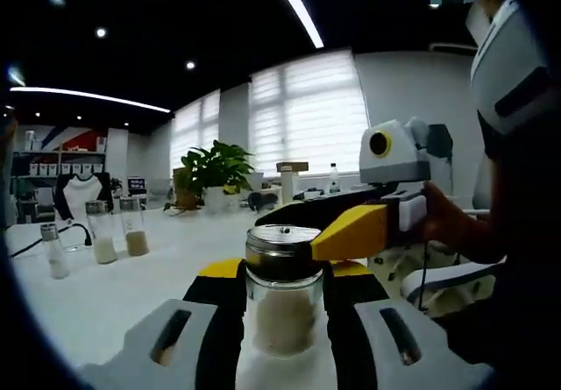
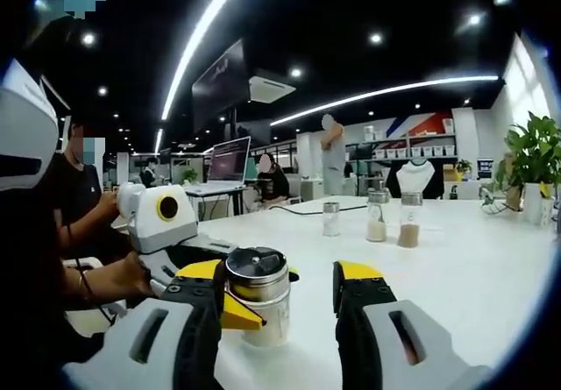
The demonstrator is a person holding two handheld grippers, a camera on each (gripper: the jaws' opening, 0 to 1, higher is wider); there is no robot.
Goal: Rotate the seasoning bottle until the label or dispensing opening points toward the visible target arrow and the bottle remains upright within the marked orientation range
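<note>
While clamped between the left gripper for a steady, upright turn, seasoning bottle on white desk, half full of pale powder under a steel cap. Right gripper spread wide, bottle by its left jaw. Farther back, three more bottles of pale and tan seasoning. No arrow discernible.

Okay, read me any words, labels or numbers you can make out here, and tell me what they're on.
None can be read.
Seasoning bottle: no label visible.
Three jars on the table: no readable print.
Laptop screen: too blurred.
Shelf boxes: too small.
</note>
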